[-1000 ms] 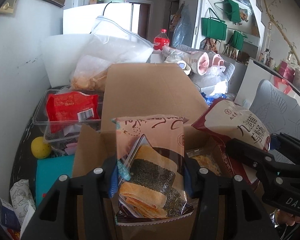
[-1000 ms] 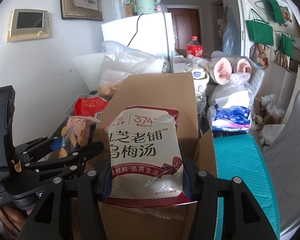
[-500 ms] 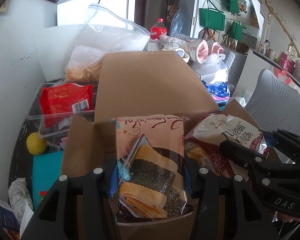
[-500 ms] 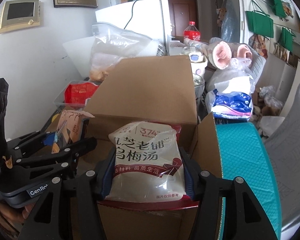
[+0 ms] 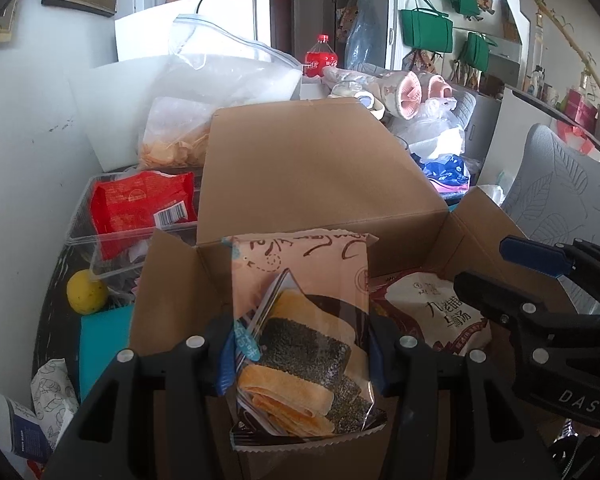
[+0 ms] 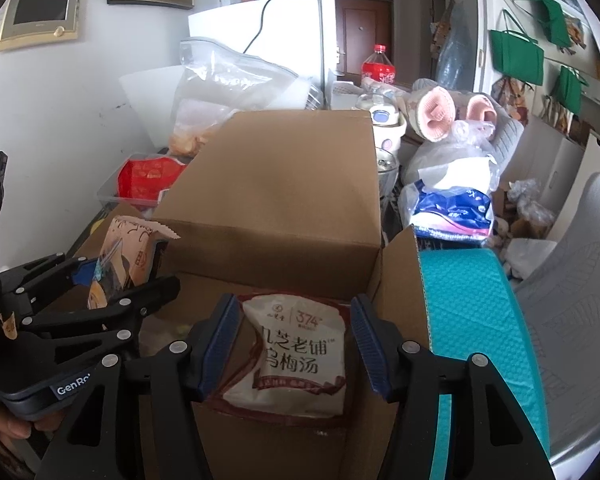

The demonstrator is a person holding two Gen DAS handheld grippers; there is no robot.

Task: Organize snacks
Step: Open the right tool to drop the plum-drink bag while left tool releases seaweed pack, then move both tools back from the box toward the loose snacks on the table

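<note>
Jaws of left gripper clamp seaweed snack; right gripper opening.

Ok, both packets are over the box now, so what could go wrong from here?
The left hand-held gripper grips its cracker packet upright above the cardboard box; dropped that way, it might land on end or catch the flap. The right hand-held gripper stands open around the white pouch, so pulling back might snag it.
</note>
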